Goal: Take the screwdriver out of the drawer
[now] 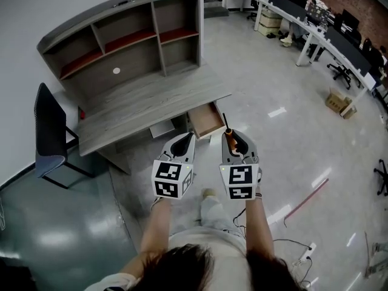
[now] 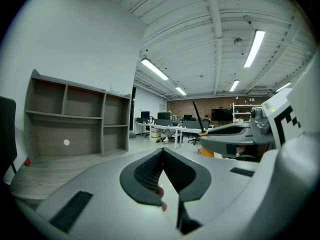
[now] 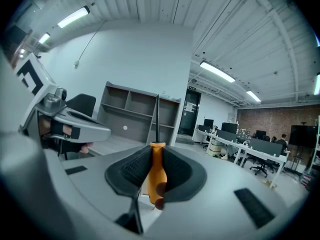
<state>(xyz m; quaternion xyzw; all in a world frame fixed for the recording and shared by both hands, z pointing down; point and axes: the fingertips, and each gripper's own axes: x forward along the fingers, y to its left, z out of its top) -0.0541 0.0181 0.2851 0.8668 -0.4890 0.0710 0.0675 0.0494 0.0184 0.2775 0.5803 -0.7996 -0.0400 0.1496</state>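
My right gripper (image 1: 232, 137) is shut on the screwdriver (image 3: 157, 170), whose orange handle sits between the pads while its dark shaft (image 3: 157, 118) points straight up. In the head view the screwdriver (image 1: 228, 131) sticks out beyond the jaws, just right of the drawer (image 1: 207, 119), which stands pulled out from under the grey desk (image 1: 139, 105). My left gripper (image 1: 182, 143) hangs level with the right one, a short way to its left, its jaws shut with nothing between them. Both are held in the air in front of the desk, above the floor.
A grey hutch with open shelves (image 1: 130, 38) stands on the desk. A dark chair (image 1: 48, 135) is at the desk's left end. White office desks with monitors and chairs (image 1: 318, 32) line the far right. A cardboard box (image 1: 338, 102) and cables (image 1: 297, 247) lie on the glossy floor.
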